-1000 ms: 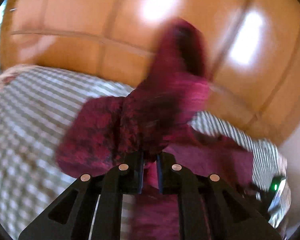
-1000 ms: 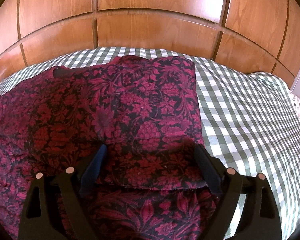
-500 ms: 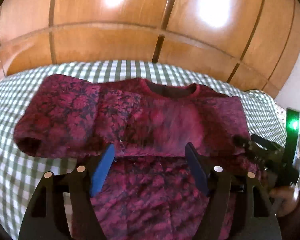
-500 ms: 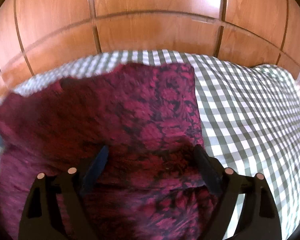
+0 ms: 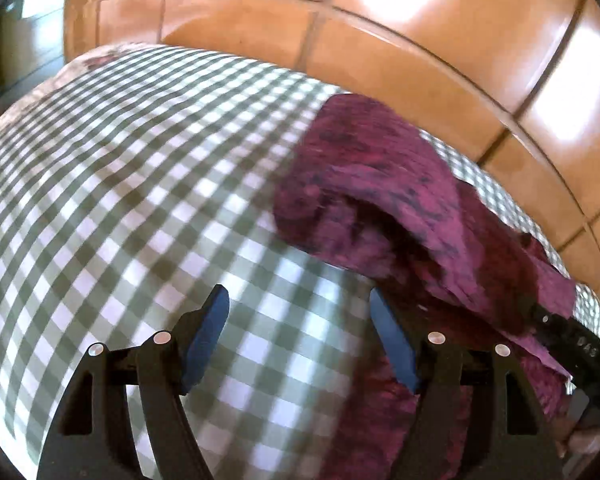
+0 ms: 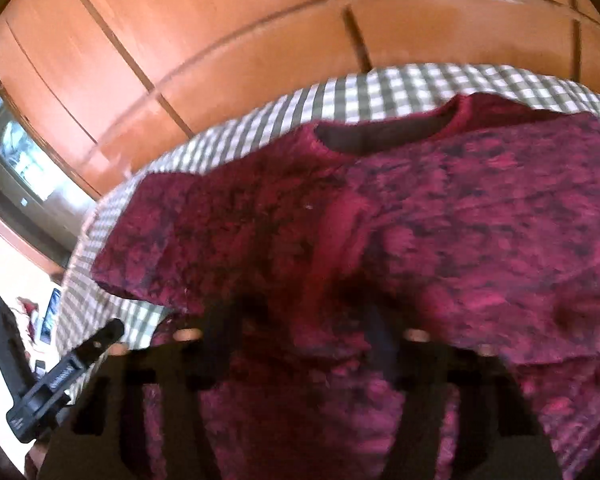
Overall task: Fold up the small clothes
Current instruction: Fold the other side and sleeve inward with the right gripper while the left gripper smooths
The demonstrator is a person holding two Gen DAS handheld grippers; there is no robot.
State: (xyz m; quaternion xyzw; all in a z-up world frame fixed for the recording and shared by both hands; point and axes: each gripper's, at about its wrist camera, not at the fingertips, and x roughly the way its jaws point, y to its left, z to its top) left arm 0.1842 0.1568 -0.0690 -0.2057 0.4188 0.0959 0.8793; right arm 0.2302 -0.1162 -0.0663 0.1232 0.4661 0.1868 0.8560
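A dark red floral garment [image 6: 440, 232] lies on the green-and-white checked bedsheet [image 5: 120, 168], its sleeves folded inward and the neckline [image 6: 384, 136] toward the headboard. In the left wrist view the garment [image 5: 400, 216] is at the right, a folded sleeve bulging up. My left gripper [image 5: 300, 336] is open and empty, over bare sheet just left of the garment's edge. My right gripper [image 6: 300, 320] is open and blurred, low over the middle of the garment, holding nothing. The left gripper's body [image 6: 60, 376] shows at the lower left of the right wrist view.
A glossy wooden panelled headboard [image 5: 380, 40] runs along the far side of the bed. The right gripper's body [image 5: 576, 344] shows at the right edge of the left wrist view. The bed's left edge [image 6: 76, 264] drops off to a pale floor.
My left gripper let go of the sleeve, opened and swung left off the garment onto bare sheet. My right gripper stayed open and swung left over the garment's middle.
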